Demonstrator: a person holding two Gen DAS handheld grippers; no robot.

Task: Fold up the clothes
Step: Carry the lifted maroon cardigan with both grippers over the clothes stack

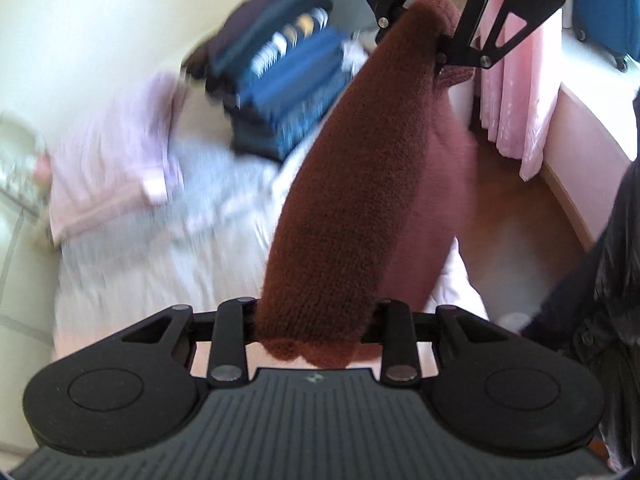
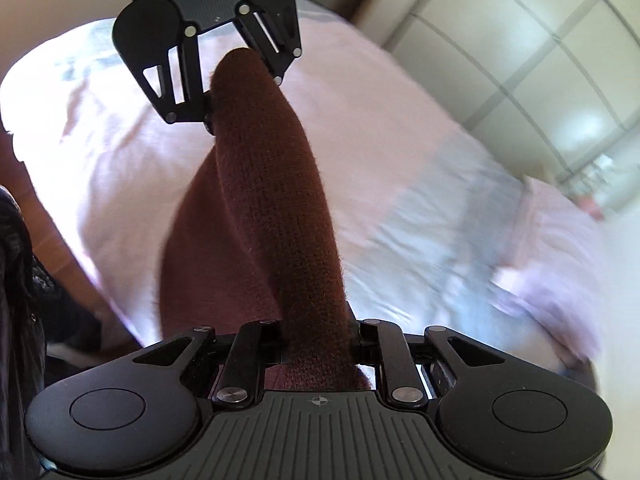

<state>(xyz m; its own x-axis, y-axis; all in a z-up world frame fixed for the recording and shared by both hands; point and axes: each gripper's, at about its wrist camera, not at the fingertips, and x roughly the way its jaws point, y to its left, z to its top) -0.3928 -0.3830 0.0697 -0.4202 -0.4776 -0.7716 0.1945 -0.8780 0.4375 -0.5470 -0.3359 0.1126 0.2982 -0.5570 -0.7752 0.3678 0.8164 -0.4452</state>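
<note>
Stretching between the two tools, a rust-brown knitted woollen garment (image 1: 360, 184) hung in the air above the bed (image 2: 400, 128), which was covered in a pale pink-and-white sheet. The left hand-held gripper (image 1: 316, 320) was clamped on one end of the knit, the fabric bunched between its closed fingers. The right hand-held gripper (image 2: 316, 344) pinched the opposite end the same way, its fingers drawn narrow around the wool. Each tool showed in the other's view, facing it along the taut top edge of the garment, while the rest of the cloth drooped below that edge near the side of the bed closest to the person.

A stack of folded dark and blue clothes (image 1: 276, 80) sat toward the far end of the bed, and a folded pale lilac garment (image 1: 116, 160) lay beside it, nearer the bed's left edge; both were blurred. Pink curtains (image 1: 516, 92) hung beyond the bed's right side, above a wooden floor (image 1: 516, 232). A blue suitcase (image 1: 604, 4) stood in the far corner. A dark sleeve (image 1: 608, 300) showed at the right margin.
</note>
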